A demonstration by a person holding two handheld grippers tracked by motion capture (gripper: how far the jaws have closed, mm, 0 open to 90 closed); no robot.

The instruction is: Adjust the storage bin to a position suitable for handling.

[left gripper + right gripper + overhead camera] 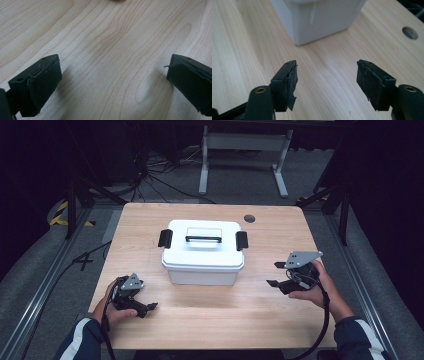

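Observation:
A white lidded box [202, 255] with a black carry handle and a black latch at each end stands in the middle of the wooden table [210, 320]. My left gripper [147, 309] lies low at the front left, well apart from the box. Its jaws stand wide over bare wood in the left gripper view [113, 75], nothing between them. My right gripper [275, 274] hangs above the table to the right of the box, jaws turned toward it. They are open and empty [327, 77], with a lower corner of the box [319, 20] ahead.
A round cable hole [249, 218] sits near the table's far right edge, also seen as a grey hole [410, 33]. Beyond the table are a white metal stand [245, 150] and loose cables [150, 175] on the grey floor. Dark rails run along both sides.

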